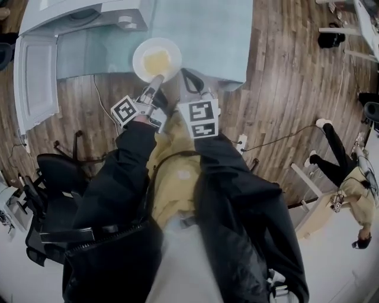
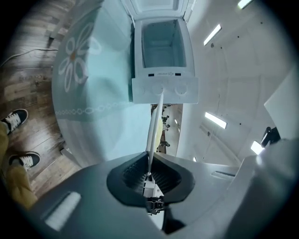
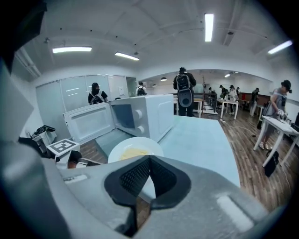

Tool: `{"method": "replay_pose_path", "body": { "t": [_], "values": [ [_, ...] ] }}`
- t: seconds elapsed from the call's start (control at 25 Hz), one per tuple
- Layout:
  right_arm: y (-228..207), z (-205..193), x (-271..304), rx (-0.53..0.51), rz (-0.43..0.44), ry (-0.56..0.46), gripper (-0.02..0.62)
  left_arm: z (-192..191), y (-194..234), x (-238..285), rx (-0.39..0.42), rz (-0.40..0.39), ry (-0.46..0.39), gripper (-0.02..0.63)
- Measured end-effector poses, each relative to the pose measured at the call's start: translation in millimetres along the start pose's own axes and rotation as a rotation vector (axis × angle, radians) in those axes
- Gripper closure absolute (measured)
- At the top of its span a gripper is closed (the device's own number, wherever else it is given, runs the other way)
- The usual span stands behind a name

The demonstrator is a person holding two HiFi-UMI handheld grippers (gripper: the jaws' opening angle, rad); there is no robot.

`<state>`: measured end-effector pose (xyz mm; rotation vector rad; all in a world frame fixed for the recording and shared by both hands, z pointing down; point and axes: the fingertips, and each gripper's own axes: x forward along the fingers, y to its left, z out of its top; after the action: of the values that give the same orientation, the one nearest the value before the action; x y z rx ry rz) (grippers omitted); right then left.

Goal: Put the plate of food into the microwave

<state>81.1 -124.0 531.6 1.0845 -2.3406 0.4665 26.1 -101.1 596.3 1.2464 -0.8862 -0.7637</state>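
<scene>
Plate of food [image 1: 140, 59], likely stiff, breakable and tippy, hangs over the table [image 1: 207, 35] by the open microwave [image 1: 83, 15], its rim, the sensible hold, pinched in the left gripper [image 1: 159, 78], right gripper [image 1: 186, 76] closed empty alongside.

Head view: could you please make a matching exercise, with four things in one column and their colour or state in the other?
1 plate
2 microwave door
3 tablecloth
4 left hand-held gripper

a open
b light blue
c shut on the plate's rim
d holds yellow food

Pairs: 1-d, 2-a, 3-b, 4-c
</scene>
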Motion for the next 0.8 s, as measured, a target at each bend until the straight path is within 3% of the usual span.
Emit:
{"method": "replay_pose_path", "body": {
  "t": [0.52, 0.8],
  "values": [
    [78, 52, 42, -0.146, 0.214, -0.051, 0.599, 67, -30, -61, 0.023, -0.028, -0.258, 0.595],
    [111, 61, 65, -0.16, 0.262, -0.042, 0.598, 97, -32, -80, 0.029, -0.026, -0.288, 0.595]
  ]
}}
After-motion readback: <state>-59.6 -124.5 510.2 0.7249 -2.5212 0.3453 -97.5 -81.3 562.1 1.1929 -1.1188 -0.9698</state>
